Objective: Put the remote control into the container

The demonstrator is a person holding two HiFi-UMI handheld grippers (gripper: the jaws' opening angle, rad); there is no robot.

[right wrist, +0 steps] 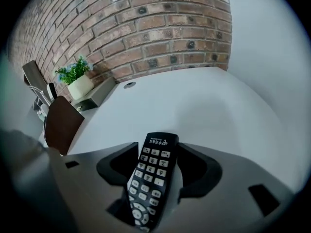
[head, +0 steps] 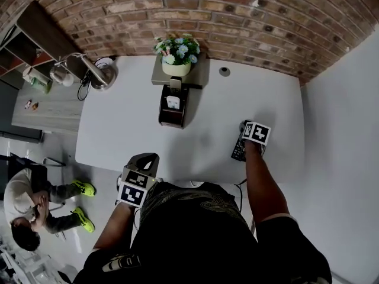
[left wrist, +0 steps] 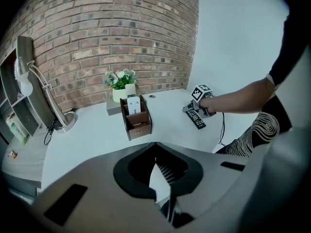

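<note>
A black remote control (head: 238, 148) lies on the white table (head: 118, 129) near its right front edge. My right gripper (head: 245, 136) is set over it. In the right gripper view the remote control (right wrist: 151, 178) runs lengthwise between the wide-apart jaws of the right gripper (right wrist: 156, 152), and the pads do not press on it. The container, a brown wooden holder (head: 173, 108), stands mid-table with a white remote (head: 173, 102) in it; it also shows as the holder (left wrist: 137, 123) and at the left edge as the holder (right wrist: 60, 123). My left gripper (head: 145, 161) hovers at the table's front edge, and in its own view the left gripper (left wrist: 155, 144) is shut and empty.
A potted plant (head: 176, 55) on a grey block stands right behind the holder. A desk lamp (head: 95, 70) is at the back left, a round grommet (head: 224, 71) near the brick wall. A person (head: 29, 206) sits on the floor to the left.
</note>
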